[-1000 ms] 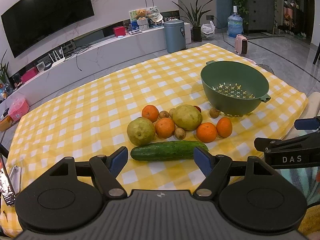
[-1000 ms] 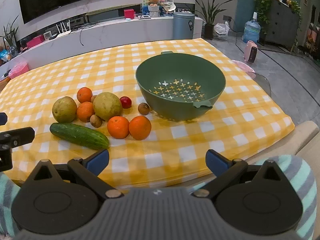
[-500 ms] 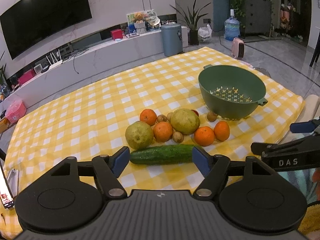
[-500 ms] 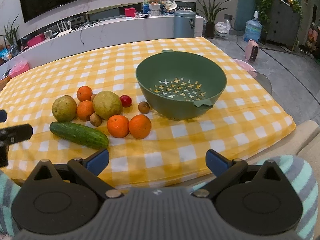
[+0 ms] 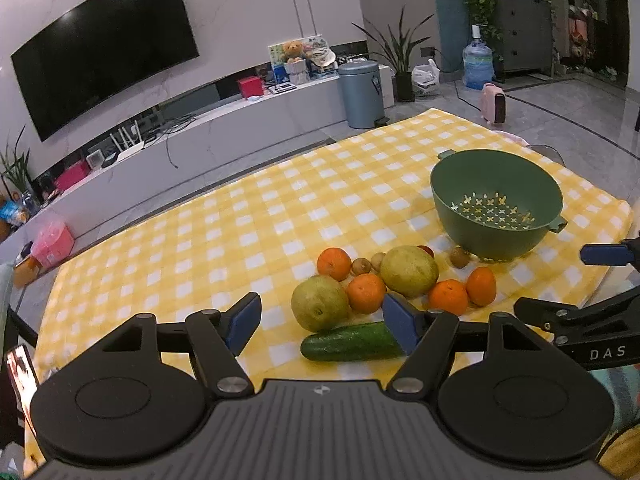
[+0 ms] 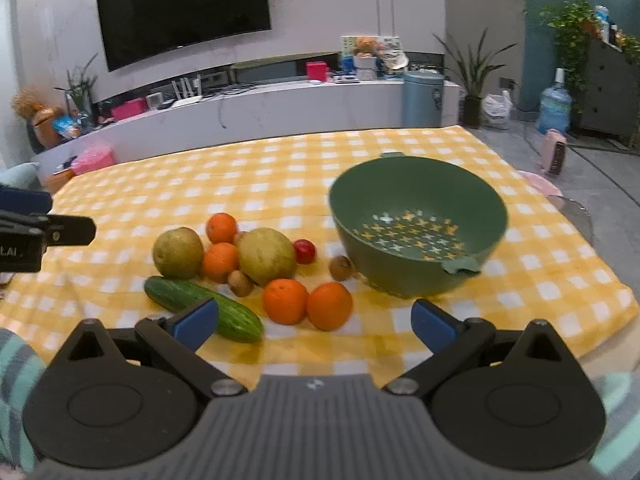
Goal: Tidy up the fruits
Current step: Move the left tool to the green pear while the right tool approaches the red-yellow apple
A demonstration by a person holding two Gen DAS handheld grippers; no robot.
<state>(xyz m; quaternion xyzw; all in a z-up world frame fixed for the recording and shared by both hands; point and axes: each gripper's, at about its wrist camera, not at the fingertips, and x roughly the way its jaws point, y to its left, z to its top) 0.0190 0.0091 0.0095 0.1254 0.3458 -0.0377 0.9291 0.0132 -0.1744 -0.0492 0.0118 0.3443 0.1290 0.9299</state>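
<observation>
Left gripper (image 5: 322,322) jaws apart and empty, right gripper (image 6: 314,320) jaws apart, cucumber (image 6: 202,309) near, fruit pile left of green colander (image 6: 418,224), checked counter (image 5: 280,216)

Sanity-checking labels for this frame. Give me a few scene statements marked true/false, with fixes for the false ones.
1. The green colander is empty. True.
2. The cucumber lies inside the colander. False: it lies on the checked cloth, in front of the fruit pile.
3. Four oranges are on the cloth. True: one at the back, one between the two large yellow-green fruits, and a pair in front.
4. The right gripper grips an orange. False: its jaws stand wide apart with nothing between the pads.
5. The small red fruit sits in the left gripper. False: it rests on the cloth beside a large yellow-green fruit.
</observation>
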